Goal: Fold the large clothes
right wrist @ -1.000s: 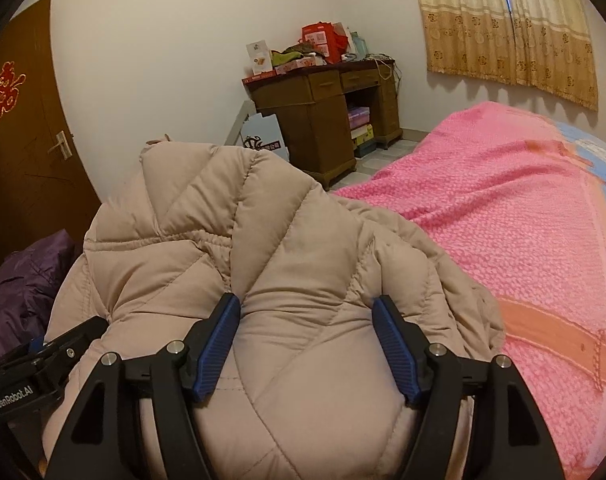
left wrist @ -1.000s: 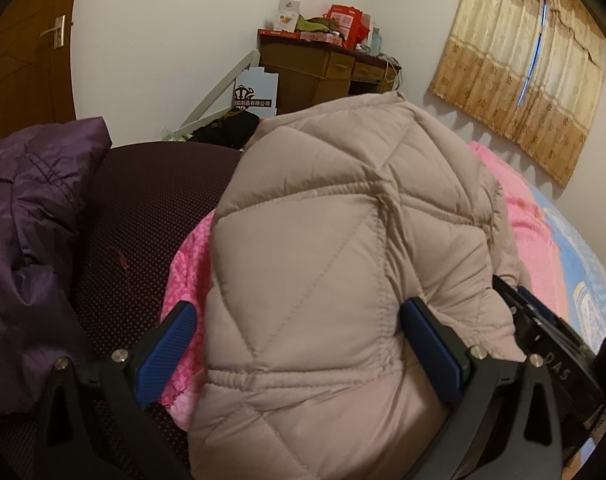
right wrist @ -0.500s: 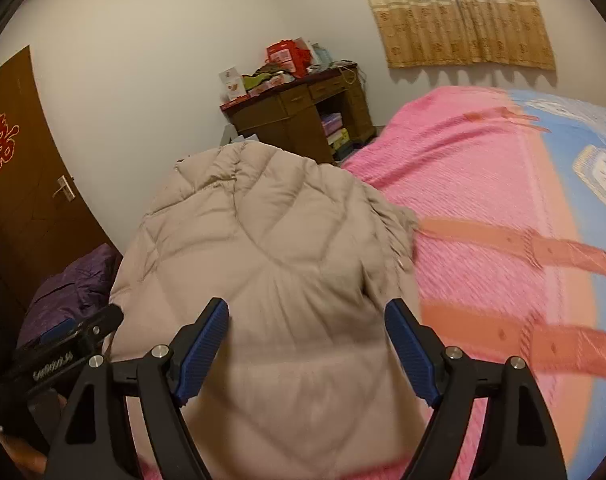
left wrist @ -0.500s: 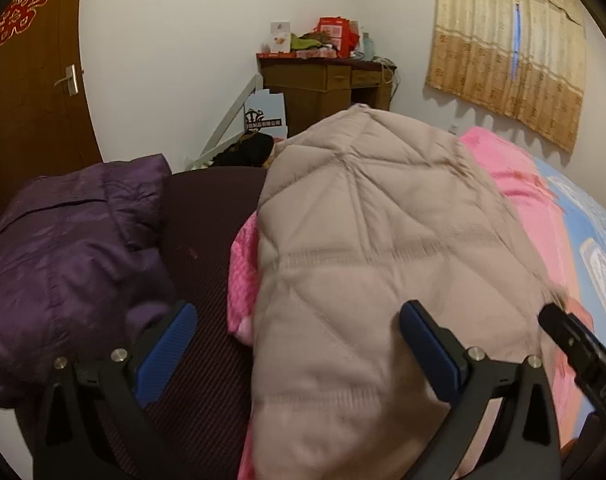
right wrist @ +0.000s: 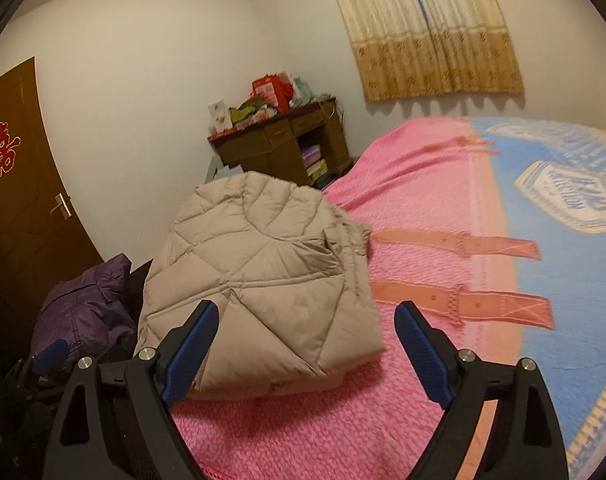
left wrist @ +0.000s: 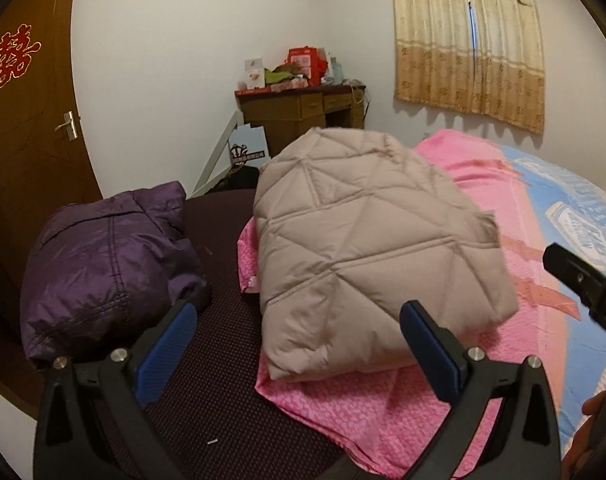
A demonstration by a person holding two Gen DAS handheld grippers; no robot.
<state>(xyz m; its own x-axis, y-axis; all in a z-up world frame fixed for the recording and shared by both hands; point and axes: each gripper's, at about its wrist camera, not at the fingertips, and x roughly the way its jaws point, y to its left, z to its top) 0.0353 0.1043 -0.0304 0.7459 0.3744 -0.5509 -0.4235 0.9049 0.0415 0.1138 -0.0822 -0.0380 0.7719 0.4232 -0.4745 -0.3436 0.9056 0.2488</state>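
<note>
A beige quilted down jacket (left wrist: 363,248) lies folded on the pink bed cover (left wrist: 403,412), near the bed's corner. My left gripper (left wrist: 299,320) stands open just short of the jacket's near edge, and its pads touch nothing. In the right wrist view the same jacket (right wrist: 263,276) lies ahead. The jaws of my right gripper (right wrist: 307,316) are opening, and the pads are clear of the fabric with nothing held. The right gripper's finger (left wrist: 579,280) shows at the left view's right edge. A blue pad of the left gripper (right wrist: 51,354) shows at lower left.
A crumpled purple jacket (left wrist: 107,264) lies left of the beige one on a dark maroon surface (left wrist: 207,400). The pink and blue bed cover (right wrist: 543,280) spreads to the right. A cluttered wooden desk (left wrist: 299,108), a brown door (left wrist: 27,120) and curtains (right wrist: 431,32) line the walls.
Both grippers had the beige jacket bulging between their pads. They have let go and drawn back and up, and the jacket now lies folded on the bed. The right jaws have widened.
</note>
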